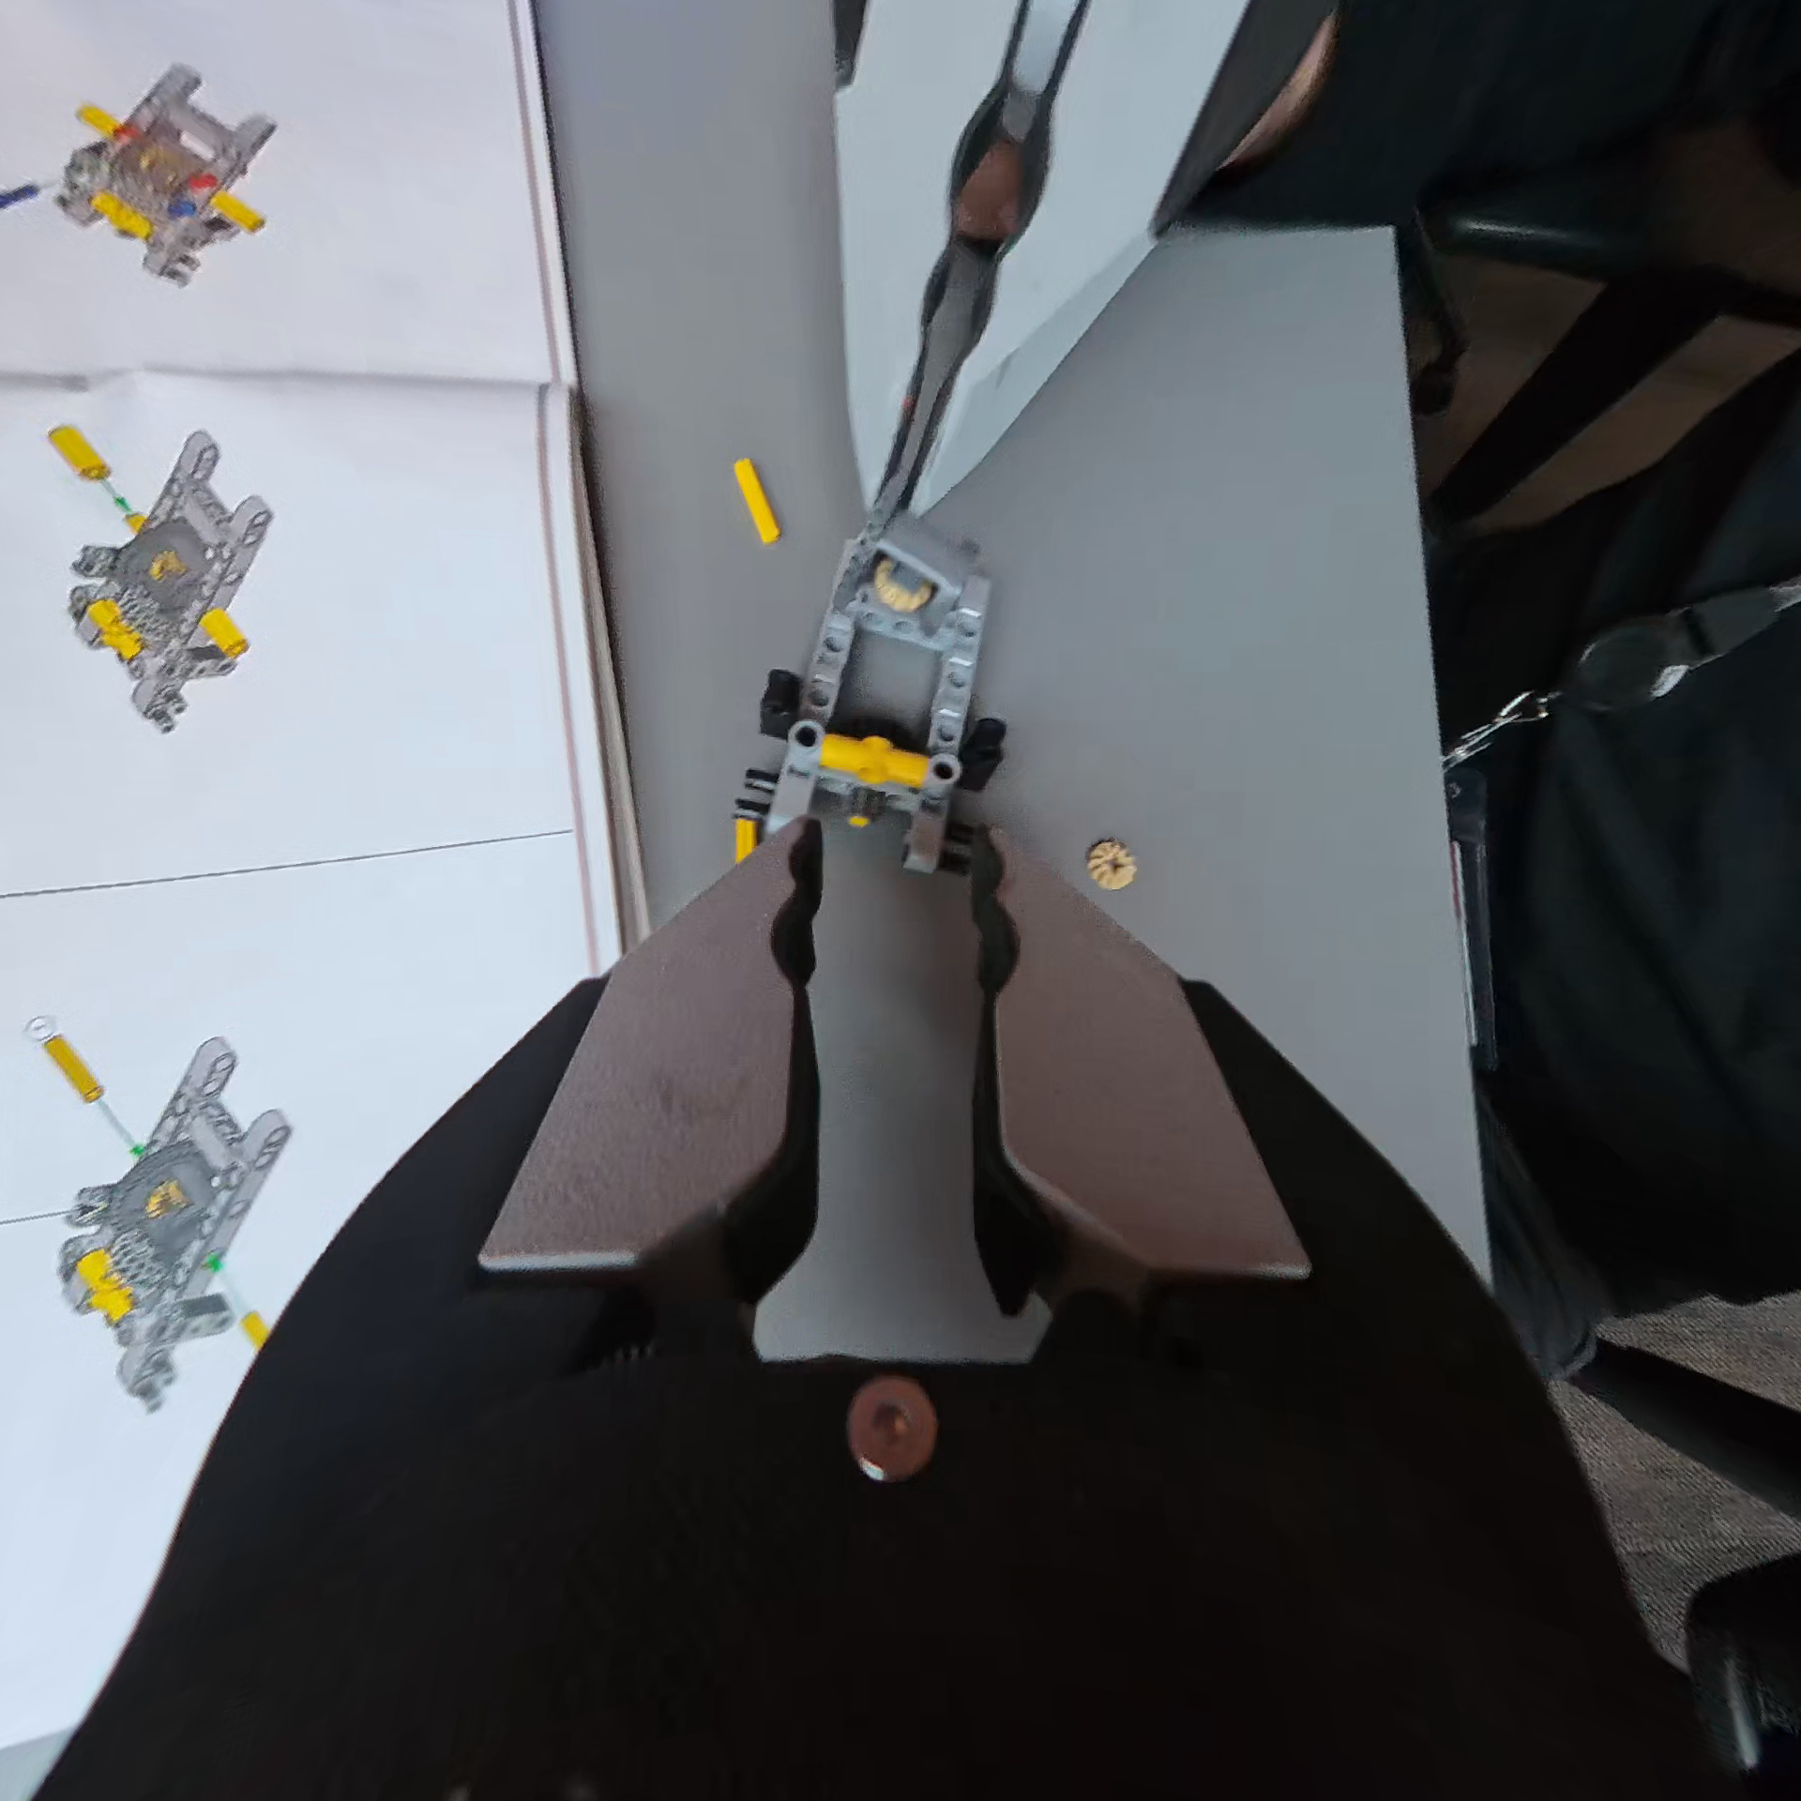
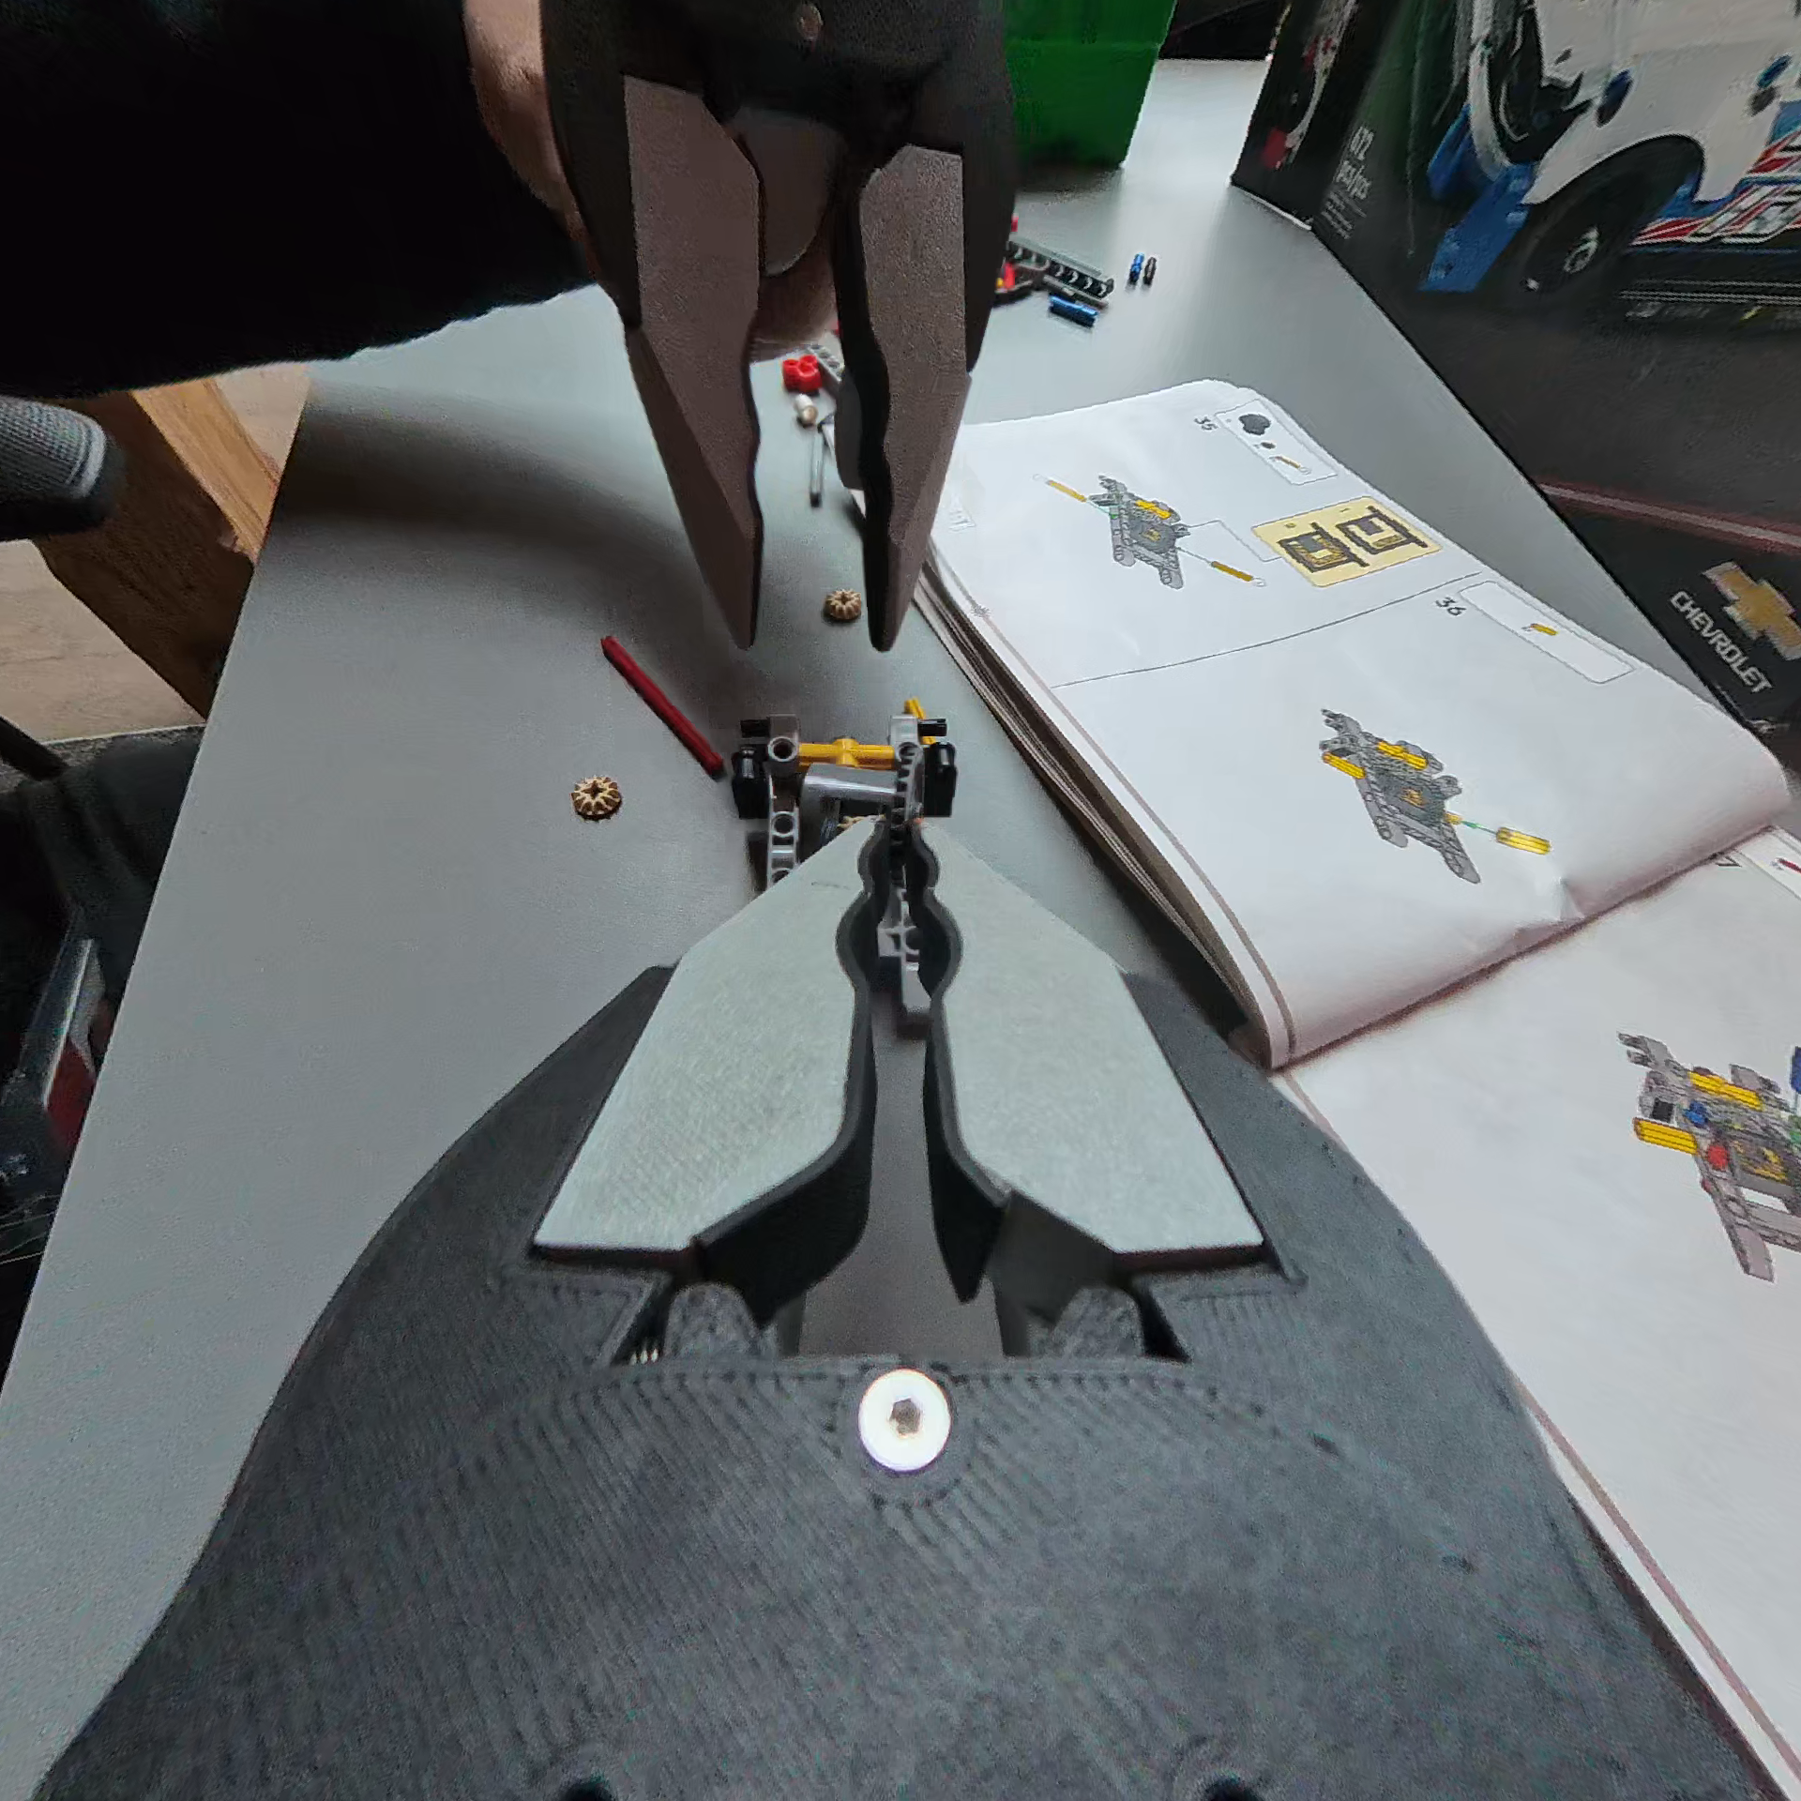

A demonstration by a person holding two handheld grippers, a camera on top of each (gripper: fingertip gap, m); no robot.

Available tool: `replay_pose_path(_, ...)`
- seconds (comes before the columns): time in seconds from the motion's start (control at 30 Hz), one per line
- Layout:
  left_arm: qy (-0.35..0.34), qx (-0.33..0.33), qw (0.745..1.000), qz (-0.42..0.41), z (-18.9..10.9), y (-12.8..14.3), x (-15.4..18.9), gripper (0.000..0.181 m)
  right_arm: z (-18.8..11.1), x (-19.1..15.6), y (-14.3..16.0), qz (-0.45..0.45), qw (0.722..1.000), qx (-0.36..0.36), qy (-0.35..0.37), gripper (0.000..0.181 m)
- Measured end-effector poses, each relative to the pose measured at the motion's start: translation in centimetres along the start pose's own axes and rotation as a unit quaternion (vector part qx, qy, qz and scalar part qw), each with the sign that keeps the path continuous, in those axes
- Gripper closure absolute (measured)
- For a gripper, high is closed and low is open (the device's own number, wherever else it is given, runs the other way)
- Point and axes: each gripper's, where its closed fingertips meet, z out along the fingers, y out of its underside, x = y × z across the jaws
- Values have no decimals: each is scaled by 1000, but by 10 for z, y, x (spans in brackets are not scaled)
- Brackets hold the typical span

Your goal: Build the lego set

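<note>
A partly built Lego frame [image 1: 882, 672] of grey beams, black pins and a yellow cross-piece lies on the grey table [image 1: 1218, 585]. In the right wrist view the frame [image 2: 838, 770] sits just past my fingers. My right gripper [image 2: 892, 843] is shut on a grey beam [image 2: 901, 936] of the frame. It also shows in the left wrist view [image 1: 889, 512] at the frame's far end. My left gripper [image 1: 892, 848] is open and empty, its tips just short of the frame's near end. From the right wrist view the left gripper [image 2: 814, 638] hangs above the table behind the frame.
The open instruction booklet [image 2: 1364, 731] lies right of the frame. Loose parts: a yellow bar [image 1: 757, 499], a red axle [image 2: 663, 707], two tan gears [image 2: 596, 797] [image 2: 842, 605], small pieces at the back [image 2: 1067, 283]. The set's box [image 2: 1608, 292] and a green bin [image 2: 1082, 88] stand behind. There is about 6 centimetres between the tips of the two grippers.
</note>
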Motion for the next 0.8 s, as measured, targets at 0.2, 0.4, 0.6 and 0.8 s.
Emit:
replay_pose_path(0.2, -1, -20, 1000, 4, 19, 7, 12, 155, 2, -4, 1, -12, 1000, -2, -12, 181)
replay_pose_path(0.4, -2, -53, 999, 9, 28, 18, 2, 158, 2, -5, 1, -12, 1000, 0, -17, 181)
replay_pose_path(0.6, 0, -37, 999, -10, 25, 18, -3, 157, 5, -1, 4, -17, 1000, -12, 3, 181)
replay_pose_path(0.8, -38, 9, 999, -25, 8, 8, -3, 158, 6, -1, 2, -15, 1000, -9, 5, 181)
